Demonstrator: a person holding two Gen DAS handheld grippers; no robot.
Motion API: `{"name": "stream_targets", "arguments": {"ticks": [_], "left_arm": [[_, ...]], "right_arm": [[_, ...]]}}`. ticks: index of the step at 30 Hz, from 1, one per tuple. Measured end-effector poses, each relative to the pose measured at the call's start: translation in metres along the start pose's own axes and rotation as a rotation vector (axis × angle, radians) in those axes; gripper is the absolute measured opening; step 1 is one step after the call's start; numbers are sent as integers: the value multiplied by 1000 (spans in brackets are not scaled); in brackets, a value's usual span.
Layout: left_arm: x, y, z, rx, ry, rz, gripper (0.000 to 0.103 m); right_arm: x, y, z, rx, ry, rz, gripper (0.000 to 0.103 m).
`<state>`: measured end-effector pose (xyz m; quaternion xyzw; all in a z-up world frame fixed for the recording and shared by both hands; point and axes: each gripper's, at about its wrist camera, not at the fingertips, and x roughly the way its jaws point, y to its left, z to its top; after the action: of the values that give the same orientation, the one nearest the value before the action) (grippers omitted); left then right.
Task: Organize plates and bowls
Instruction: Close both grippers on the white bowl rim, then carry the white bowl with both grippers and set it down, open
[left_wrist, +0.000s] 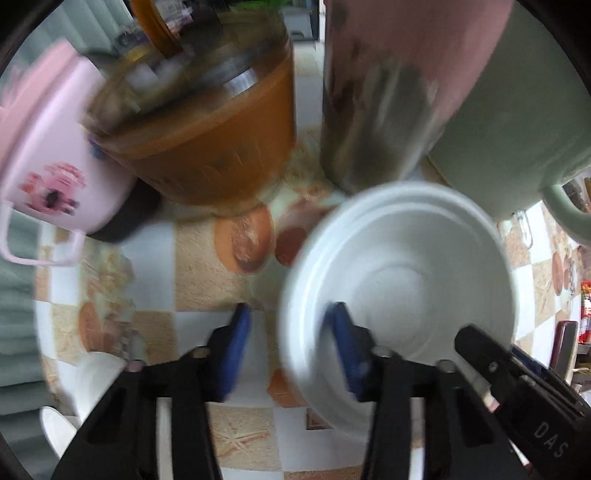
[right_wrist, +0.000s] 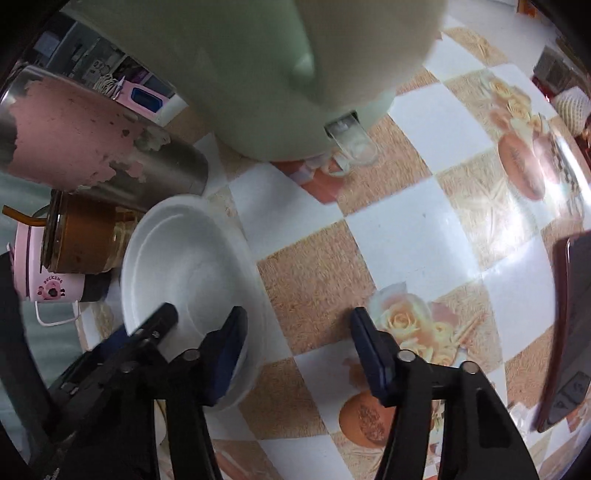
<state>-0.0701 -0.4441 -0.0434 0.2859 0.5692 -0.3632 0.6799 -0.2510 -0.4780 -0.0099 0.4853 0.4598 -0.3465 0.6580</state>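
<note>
A white bowl (left_wrist: 406, 266) (right_wrist: 184, 254) stands upright on the checked tablecloth. In the left wrist view my left gripper (left_wrist: 290, 310) straddles the bowl's left rim, one blue pad (left_wrist: 345, 343) inside and the other outside over the cloth. Gaps show between pads and rim. In the right wrist view my right gripper (right_wrist: 299, 314) straddles the opposite rim, its left pad over the bowl and its right pad (right_wrist: 369, 354) above the cloth, jaws wide apart. Each gripper's black finger shows in the other's view. The picture is blurred.
Behind the bowl crowd a pink mug (left_wrist: 55, 177), an amber jar (left_wrist: 207, 147), a steel tumbler with peeling pink paint (right_wrist: 92, 144) and a pale green kettle (right_wrist: 258, 74). A phone in a dark red case (right_wrist: 569, 332) lies right. Another white dish (left_wrist: 96, 373) sits near left.
</note>
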Motion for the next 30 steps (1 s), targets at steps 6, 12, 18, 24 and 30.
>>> {"name": "stream_targets", "arguments": {"ticks": [6,12,18,24,30], "left_arm": [[-1,-4,-1,34,6,-29,26],[-8,-13,-45,95,17,-12,27],[-22,-25,-118,156,30,8,27],[-36,-33,-209,214,56,0,28],[-45,-39,-280,221,111,-42,28]], "right_arm": [[16,16,7,-70,70,36,14],[14,10,-12,-141,111,19,15],[9,1,-67,-241,158,-46,17],[1,-17,-137,-293,209,-99,20],[-7,-38,-196,-302,245,-137,20]]}}
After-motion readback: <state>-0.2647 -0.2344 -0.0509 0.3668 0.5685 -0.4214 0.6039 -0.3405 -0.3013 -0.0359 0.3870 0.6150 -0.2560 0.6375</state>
